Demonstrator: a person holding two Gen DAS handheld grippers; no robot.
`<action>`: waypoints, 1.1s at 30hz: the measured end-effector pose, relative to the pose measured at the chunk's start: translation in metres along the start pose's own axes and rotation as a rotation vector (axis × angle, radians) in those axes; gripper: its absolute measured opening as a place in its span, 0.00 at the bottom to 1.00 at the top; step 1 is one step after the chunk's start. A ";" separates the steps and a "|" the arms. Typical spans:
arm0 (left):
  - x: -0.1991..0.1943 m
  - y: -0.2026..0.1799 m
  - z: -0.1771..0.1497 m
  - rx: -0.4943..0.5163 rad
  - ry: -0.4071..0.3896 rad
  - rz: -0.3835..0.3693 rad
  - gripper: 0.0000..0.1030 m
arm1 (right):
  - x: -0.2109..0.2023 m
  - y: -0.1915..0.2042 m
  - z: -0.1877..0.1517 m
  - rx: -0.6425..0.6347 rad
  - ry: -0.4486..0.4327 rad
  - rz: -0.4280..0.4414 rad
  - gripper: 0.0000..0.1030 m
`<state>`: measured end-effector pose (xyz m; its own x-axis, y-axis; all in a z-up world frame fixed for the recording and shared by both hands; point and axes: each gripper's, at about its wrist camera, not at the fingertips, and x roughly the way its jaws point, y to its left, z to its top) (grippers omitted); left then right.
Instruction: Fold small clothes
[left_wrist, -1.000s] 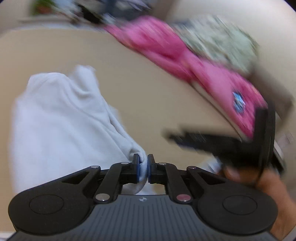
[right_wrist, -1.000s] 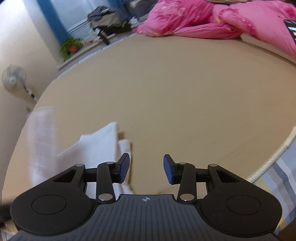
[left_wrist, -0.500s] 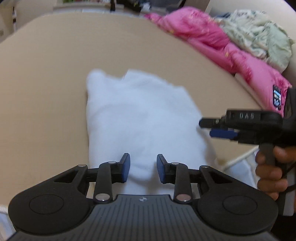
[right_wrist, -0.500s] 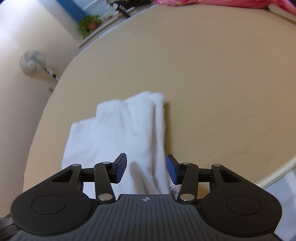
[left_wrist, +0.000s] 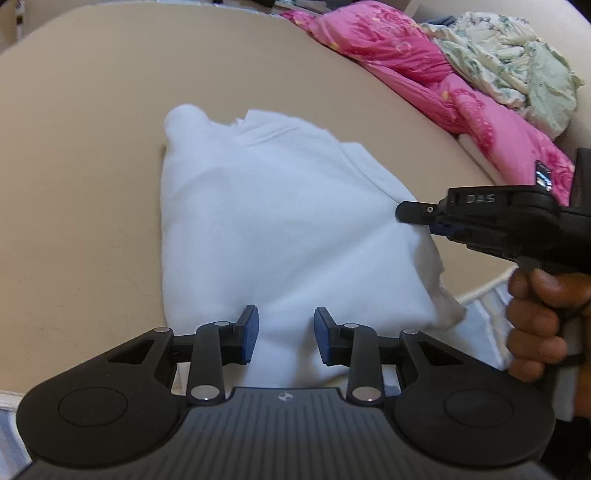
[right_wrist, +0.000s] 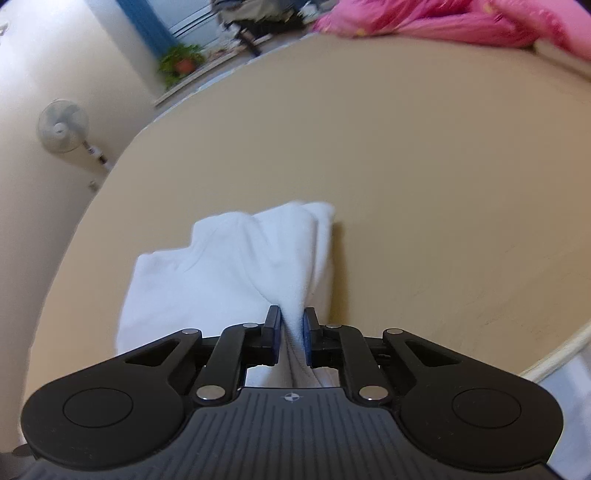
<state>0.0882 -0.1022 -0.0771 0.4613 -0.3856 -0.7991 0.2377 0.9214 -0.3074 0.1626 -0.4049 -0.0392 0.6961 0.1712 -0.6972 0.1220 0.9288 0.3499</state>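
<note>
While the right gripper (right_wrist: 289, 334) is closed on a gathered ridge of the white garment (right_wrist: 236, 266), its blue-padded fingers (right_wrist: 274, 332) are pressed against the cloth from both sides, and the fabric is seen bunched into folds just ahead of them. Beyond and to the left of those fingers the rest of the garment is spread on the tan bed surface (right_wrist: 443, 166). Further out, a standing fan (right_wrist: 62, 127) is seen against the wall on the far left, a potted plant (right_wrist: 181, 64) beyond the far edge of the bed, and pink bedding (right_wrist: 443, 18) at the far right.

The left gripper (left_wrist: 286, 339) is held with its fingers (left_wrist: 249, 338) apart, nothing being gripped between them; the white garment (left_wrist: 280, 229) is seen in the gap and stretches ahead of them across the tan bed surface (left_wrist: 74, 184). To the right of these fingers the right gripper (left_wrist: 436, 221) is seen at the garment's right edge, gripped by a hand (left_wrist: 535, 325). Further off to the right, a pink blanket (left_wrist: 424, 74) and a pale floral blanket (left_wrist: 517, 62) are heaped.
</note>
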 end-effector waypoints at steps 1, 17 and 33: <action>0.003 0.001 -0.001 0.000 0.015 -0.008 0.36 | 0.005 -0.003 -0.001 -0.008 0.017 -0.046 0.12; 0.021 0.110 0.082 -0.364 -0.034 -0.129 0.81 | 0.026 -0.033 -0.006 0.207 0.151 -0.006 0.63; 0.034 0.123 0.113 -0.257 -0.084 -0.146 0.31 | 0.031 0.018 -0.006 0.120 0.088 0.122 0.25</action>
<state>0.2294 -0.0075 -0.0834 0.5100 -0.5074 -0.6946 0.0872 0.8338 -0.5451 0.1825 -0.3810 -0.0583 0.6470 0.3129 -0.6953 0.1278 0.8545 0.5035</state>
